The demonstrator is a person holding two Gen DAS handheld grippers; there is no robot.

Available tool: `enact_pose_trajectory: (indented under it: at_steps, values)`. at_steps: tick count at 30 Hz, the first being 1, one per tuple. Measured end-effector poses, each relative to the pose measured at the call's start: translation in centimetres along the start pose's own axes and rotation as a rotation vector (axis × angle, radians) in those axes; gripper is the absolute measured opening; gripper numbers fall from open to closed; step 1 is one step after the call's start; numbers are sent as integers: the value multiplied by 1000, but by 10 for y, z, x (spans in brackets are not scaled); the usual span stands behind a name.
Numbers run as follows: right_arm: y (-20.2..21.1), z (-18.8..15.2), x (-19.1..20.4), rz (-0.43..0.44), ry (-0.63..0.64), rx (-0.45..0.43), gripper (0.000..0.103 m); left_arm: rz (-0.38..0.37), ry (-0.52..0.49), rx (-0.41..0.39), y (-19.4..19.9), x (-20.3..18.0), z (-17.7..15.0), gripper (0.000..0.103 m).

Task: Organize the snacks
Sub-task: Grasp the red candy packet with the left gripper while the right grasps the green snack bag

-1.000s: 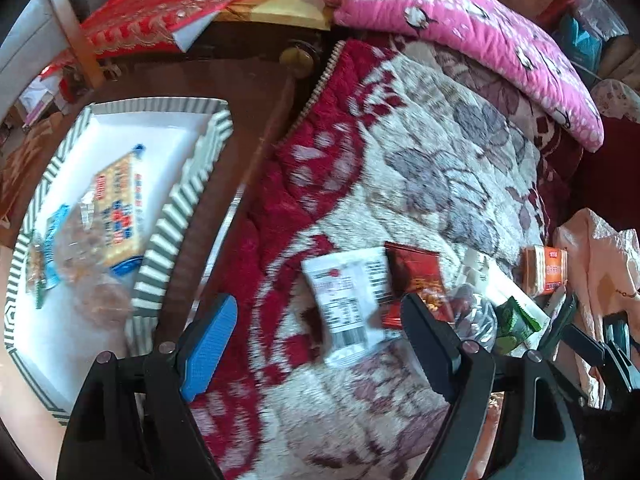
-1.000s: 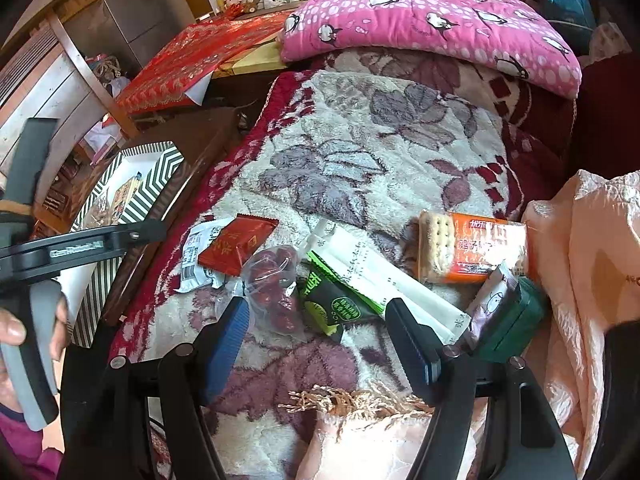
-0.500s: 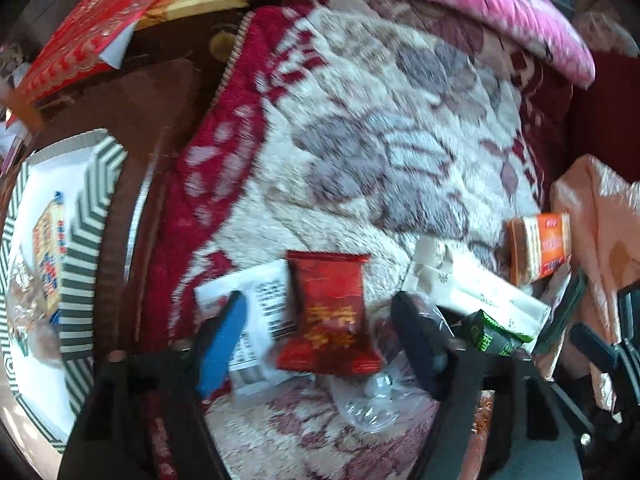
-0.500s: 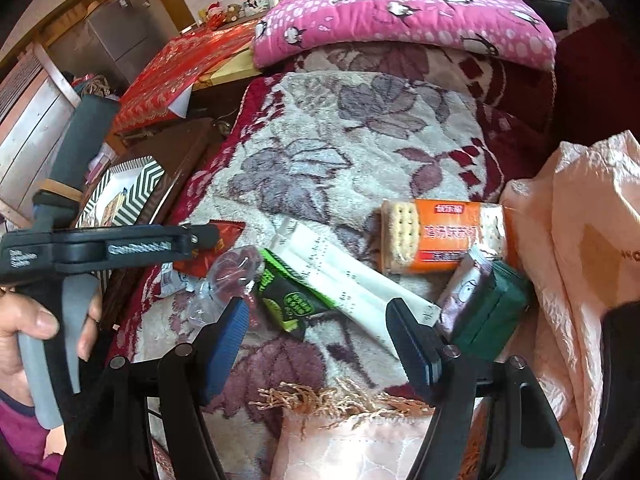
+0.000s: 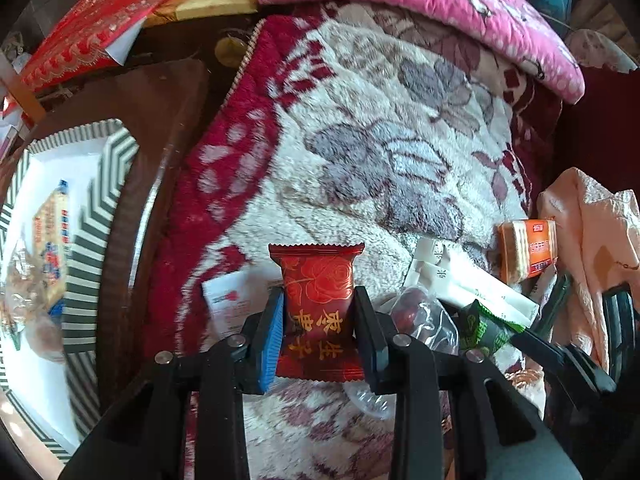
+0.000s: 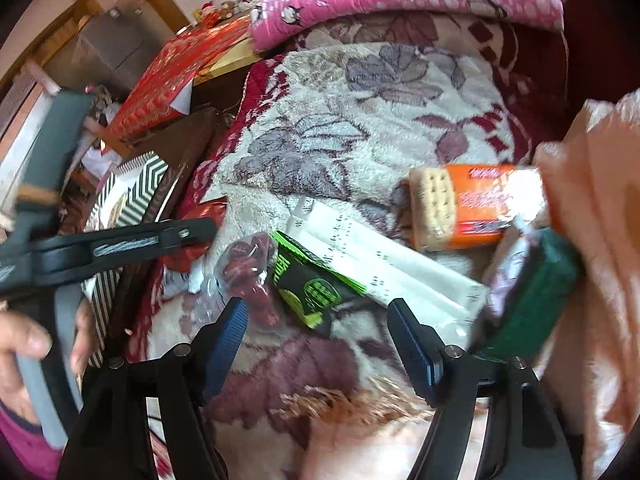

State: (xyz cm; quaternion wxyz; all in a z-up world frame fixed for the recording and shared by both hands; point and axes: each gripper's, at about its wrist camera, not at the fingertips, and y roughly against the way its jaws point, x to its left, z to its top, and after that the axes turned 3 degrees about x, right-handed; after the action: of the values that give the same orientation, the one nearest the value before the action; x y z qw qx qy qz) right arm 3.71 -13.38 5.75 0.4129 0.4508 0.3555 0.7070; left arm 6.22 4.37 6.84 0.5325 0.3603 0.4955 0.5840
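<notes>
1. Red foil, glossy and slippery: the red foil snack packet with gold lettering (image 5: 318, 308) sits between the pads of the left gripper (image 5: 319, 322), whose jaws have just been closing and now press its 2 sides. It lies on the fleecy floral blanket (image 5: 360, 152); a shallow pinch could let it slide out when lifted.
2. The white printed sachet (image 5: 232, 300) lies partly under it and may drag along.
3. The striped paper tray (image 5: 86, 240) stands well apart, across a dark wooden edge; a drop there is likely lost.
4. The right gripper (image 6: 316, 320) hangs apart and empty over the green-and-black pouch (image 6: 310, 284), near the clear bag of red dates (image 6: 250, 270); both arms could collide.
</notes>
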Motion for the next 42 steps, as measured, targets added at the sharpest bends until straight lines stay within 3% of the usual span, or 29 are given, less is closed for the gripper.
enact_pose_trajectory:
  at_steps: [4, 9, 19, 42]
  values:
    - [-17, 10, 6, -21, -3, -13, 76, -1, 0, -17, 11, 9, -3, 32]
    - [-17, 20, 8, -85, 41, -22, 54, 10, 12, -31, 14, 18, -7, 32]
    - [21, 12, 6, -103, 88, -66, 52, 5, -2, -63, 29, 20, -20, 32]
    - [29, 14, 94, -91, 257, -76, 53, 84, 5, -187, 76, 53, -48, 32]
